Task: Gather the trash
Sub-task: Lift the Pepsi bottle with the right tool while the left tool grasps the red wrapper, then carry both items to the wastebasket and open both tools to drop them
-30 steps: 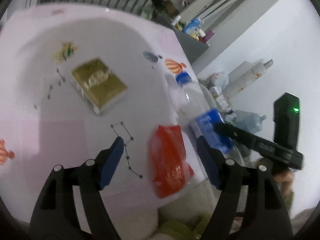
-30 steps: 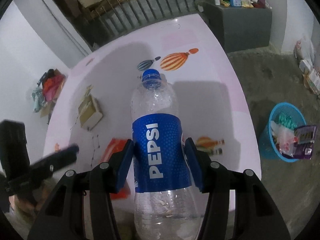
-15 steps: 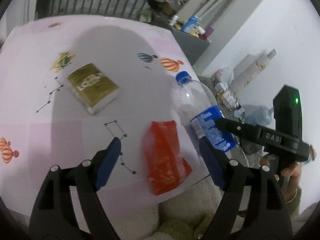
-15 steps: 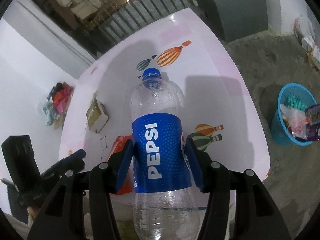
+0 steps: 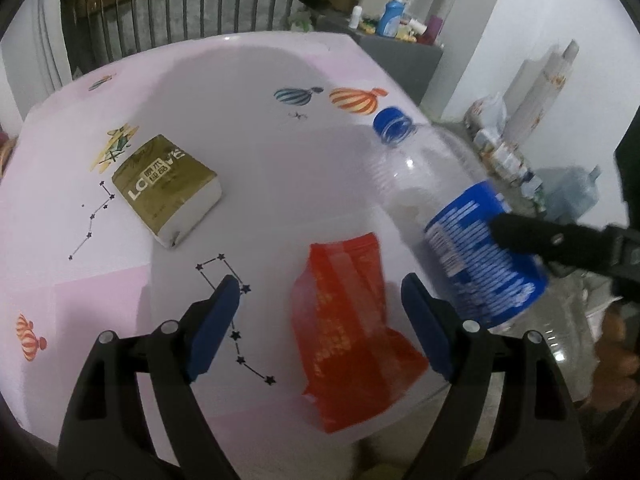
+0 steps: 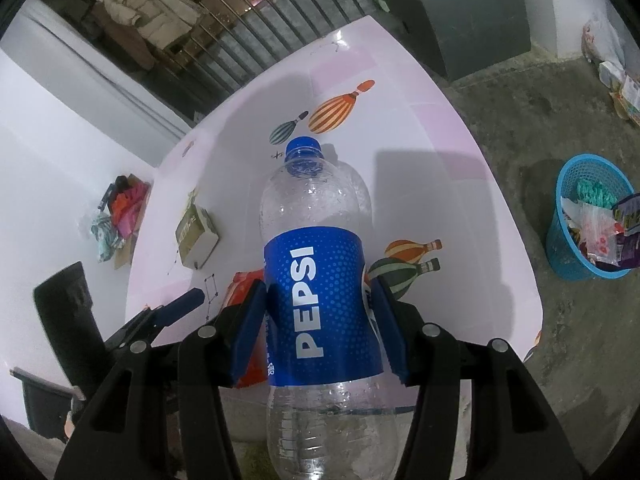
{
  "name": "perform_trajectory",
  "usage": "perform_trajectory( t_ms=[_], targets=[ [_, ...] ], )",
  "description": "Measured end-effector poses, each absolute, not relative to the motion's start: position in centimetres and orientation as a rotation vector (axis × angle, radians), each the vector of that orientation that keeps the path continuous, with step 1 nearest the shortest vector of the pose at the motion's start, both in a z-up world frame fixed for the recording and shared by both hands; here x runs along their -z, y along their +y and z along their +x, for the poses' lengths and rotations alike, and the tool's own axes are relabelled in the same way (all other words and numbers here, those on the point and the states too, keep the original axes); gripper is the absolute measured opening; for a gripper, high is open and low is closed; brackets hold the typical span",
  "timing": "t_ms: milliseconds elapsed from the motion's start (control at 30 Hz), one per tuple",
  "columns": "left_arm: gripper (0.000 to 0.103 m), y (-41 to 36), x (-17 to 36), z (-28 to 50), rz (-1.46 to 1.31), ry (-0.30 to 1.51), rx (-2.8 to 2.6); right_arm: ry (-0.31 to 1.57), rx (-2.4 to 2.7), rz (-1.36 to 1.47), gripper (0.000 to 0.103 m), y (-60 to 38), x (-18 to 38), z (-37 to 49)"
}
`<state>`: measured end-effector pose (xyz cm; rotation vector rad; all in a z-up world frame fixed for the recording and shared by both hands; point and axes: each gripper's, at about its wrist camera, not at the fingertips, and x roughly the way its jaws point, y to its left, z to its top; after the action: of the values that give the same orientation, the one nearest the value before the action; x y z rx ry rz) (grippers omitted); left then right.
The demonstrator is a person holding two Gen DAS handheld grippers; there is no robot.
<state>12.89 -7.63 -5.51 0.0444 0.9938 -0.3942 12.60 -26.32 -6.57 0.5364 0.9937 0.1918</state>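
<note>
My right gripper (image 6: pixel 320 324) is shut on an empty Pepsi bottle (image 6: pixel 316 264) with a blue label and cap, held above the table's near edge. The bottle (image 5: pixel 460 216) also shows at the right of the left wrist view, with a right finger (image 5: pixel 532 236) across its label. My left gripper (image 5: pixel 320 316) is open and empty, its jaws either side of a red snack wrapper (image 5: pixel 348 304) lying near the table's front edge. A gold tissue pack (image 5: pixel 168 188) lies further back on the left. A blue trash basket (image 6: pixel 588 220) with rubbish stands on the floor to the right.
The pink table (image 5: pixel 240 92) has balloon prints. A grey cabinet (image 6: pixel 460 28) with bottles on it stands behind the table. Bags and boxes (image 5: pixel 504 148) lie on the floor by the white wall. A metal railing (image 5: pixel 180 12) runs at the back.
My right gripper has lifted and drawn the bottle back over the table's near edge. My left gripper has moved slightly, keeping the red wrapper between its open jaws.
</note>
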Motion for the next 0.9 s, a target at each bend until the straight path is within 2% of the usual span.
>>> perform_trajectory(
  t_ms=[67,133,233,300,367,400,433,900],
  targets=[
    [0.078,-7.4,6.3,13.3,0.049,1.024,0.373,0.993,-0.191,0.537,0.053,-26.3,6.6,12.6],
    [0.073,-6.9,6.4,13.5,0.039,1.011,0.36,0.994,-0.191,0.536,0.053,-26.3,6.6,12.6],
    [0.059,-6.1,6.3,14.0,0.032,0.998,0.344,0.992,-0.19,0.538,0.052,-26.3,6.5,12.8],
    [0.044,-5.5,6.1,14.3,0.013,0.993,0.336,0.991,-0.19,0.546,0.052,-26.4,6.5,13.0],
    [0.04,-4.7,6.1,14.8,-0.021,0.994,0.343,0.99,-0.192,0.558,0.052,-26.6,6.5,13.1],
    [0.032,-4.3,6.1,14.9,-0.034,0.996,0.344,0.99,-0.195,0.566,0.051,-26.7,6.5,13.1],
    [0.03,-3.9,6.0,15.1,-0.044,0.998,0.342,0.989,-0.197,0.575,0.051,-26.8,6.5,13.1],
    [0.026,-2.7,0.8,14.0,-0.097,0.871,0.405,0.842,-0.256,0.789,0.05,-31.9,4.6,10.8]
  ],
)
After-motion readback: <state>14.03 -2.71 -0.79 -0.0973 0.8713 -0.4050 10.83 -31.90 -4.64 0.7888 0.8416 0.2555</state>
